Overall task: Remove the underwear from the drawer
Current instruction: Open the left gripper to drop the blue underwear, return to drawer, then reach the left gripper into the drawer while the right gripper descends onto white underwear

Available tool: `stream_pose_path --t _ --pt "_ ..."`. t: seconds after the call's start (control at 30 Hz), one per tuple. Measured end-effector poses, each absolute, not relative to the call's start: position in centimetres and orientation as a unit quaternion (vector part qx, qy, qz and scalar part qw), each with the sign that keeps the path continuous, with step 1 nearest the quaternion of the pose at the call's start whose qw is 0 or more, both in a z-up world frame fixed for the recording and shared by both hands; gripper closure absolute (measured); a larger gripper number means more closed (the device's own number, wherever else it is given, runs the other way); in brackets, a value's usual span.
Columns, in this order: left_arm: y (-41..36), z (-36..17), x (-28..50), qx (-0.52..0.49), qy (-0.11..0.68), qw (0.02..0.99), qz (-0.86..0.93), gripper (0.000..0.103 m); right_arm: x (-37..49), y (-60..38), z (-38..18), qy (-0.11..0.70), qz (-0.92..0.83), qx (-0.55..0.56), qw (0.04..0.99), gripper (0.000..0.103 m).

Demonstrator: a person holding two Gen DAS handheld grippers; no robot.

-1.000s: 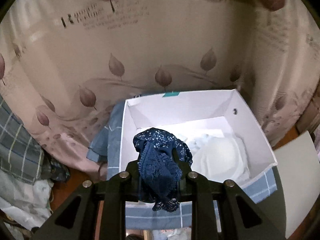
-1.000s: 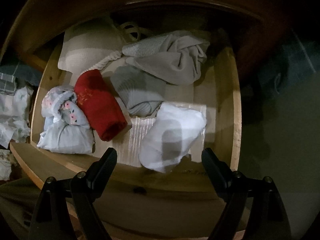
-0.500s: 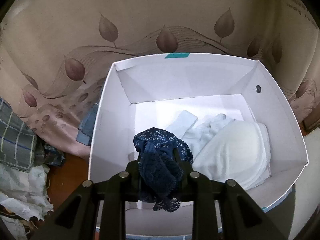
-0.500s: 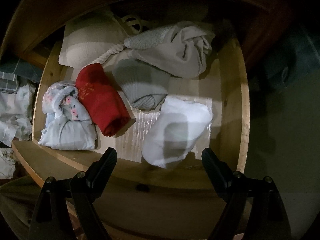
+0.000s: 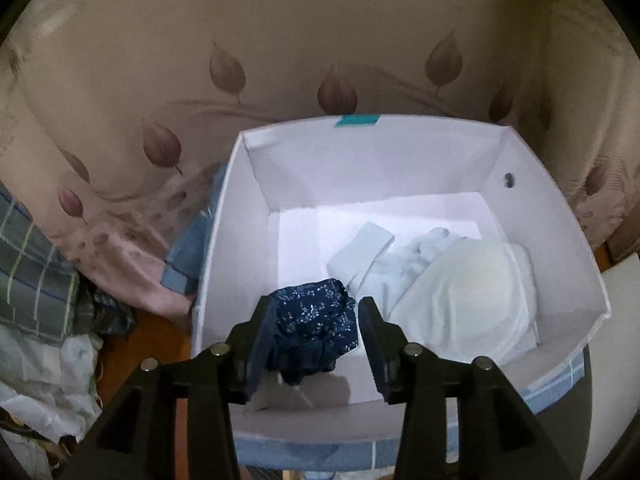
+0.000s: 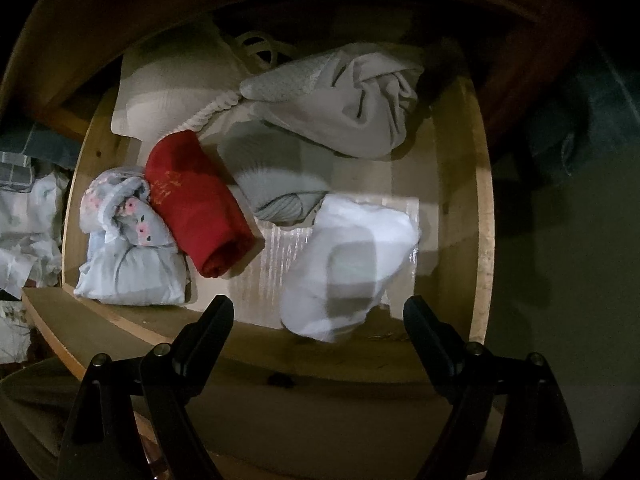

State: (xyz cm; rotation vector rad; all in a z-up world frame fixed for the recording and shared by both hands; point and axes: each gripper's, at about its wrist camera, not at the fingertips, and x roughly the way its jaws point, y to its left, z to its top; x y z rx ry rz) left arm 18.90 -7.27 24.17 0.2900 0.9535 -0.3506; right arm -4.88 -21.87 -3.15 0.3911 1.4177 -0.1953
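Left claw [image 5: 318, 320] is opening over the white box [image 5: 400, 160], and the dark blue underwear [image 5: 316, 324] sits loose between its jaws by the box's front-left corner. Right claw [image 6: 320, 320] hangs wide apart, holding nothing, above the wooden drawer [image 6: 482, 220], by the white bundle [image 6: 348, 264] at the front edge.

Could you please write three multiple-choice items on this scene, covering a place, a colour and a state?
1. Where is the navy floral underwear?
A. in the drawer
B. over the white box
C. on the floor

2. What colour is the rolled piece beside the floral bundle in the wooden drawer?
A. red
B. green
C. black

3. How is the right tool?
A. shut on white cloth
B. shut, empty
C. open, empty

Answers: B, it sits between the opening left tool above the box floor; A, plainly red; C, fingers apart, holding nothing.
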Motion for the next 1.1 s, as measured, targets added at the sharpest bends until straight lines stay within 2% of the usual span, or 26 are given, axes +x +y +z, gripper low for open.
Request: stream_pose_path --t 0.17,0.33,0.63,0.7,0.83,1.1 --pt "-5.3 26.4 14.6 0.140 0.425 0.874 -0.188 0.059 -4.8 -22.0 -3.0 0.643 -0.094 0.180 0.739 0.019" --pt "-3.3 25.4 9.9 0.145 0.418 0.873 -0.206 0.059 -4.8 -22.2 -2.9 0.639 -0.097 0.183 0.741 0.019" --pt "-1.3 15.9 5.0 0.155 0.495 0.827 -0.217 0.059 -5.0 -23.6 -2.5 0.637 -0.101 0.217 0.733 0.018" --pt "-0.9 13.7 5.1 0.148 0.512 0.820 -0.209 0.059 -5.0 -24.0 -2.4 0.635 -0.092 0.243 0.727 0.012" --pt "-0.4 9.1 5.4 0.121 0.553 0.799 -0.201 0.059 -4.5 -24.0 -2.8 0.641 -0.082 0.269 0.714 0.011" --pt "0.5 3.7 7.1 0.070 0.600 0.776 -0.180 0.059 -1.9 -24.0 -4.6 0.699 -0.115 0.199 0.677 0.011"
